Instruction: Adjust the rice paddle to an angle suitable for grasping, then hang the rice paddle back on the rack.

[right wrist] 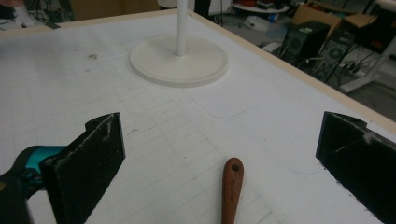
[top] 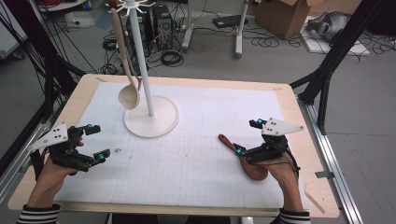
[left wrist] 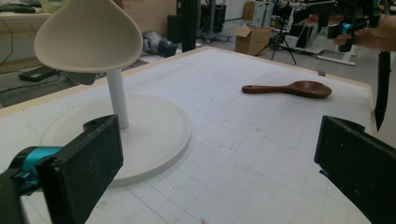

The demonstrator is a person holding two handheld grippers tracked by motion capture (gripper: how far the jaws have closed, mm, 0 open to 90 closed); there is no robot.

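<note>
A dark brown wooden spoon [top: 249, 164] lies flat on the white mat at the right, handle pointing toward the rack. My right gripper [top: 247, 137] hovers over it, open; its handle [right wrist: 231, 191] lies on the mat between the wide jaws, touched by neither. A white rack [top: 142, 70] on a round base [top: 161, 125] stands at the back left, and a pale wooden spoon [top: 129, 97] hangs from it. My left gripper [top: 99, 142] rests near the left edge, open and holding nothing, facing the rack base [left wrist: 154, 135] and the pale spoon's bowl [left wrist: 88, 39].
A white gridded mat [top: 196, 154] covers most of the wooden table [top: 322, 196]. Black frame posts stand off both sides. On the floor behind are cables, a cardboard box [top: 285, 16] and a table leg [top: 239, 32].
</note>
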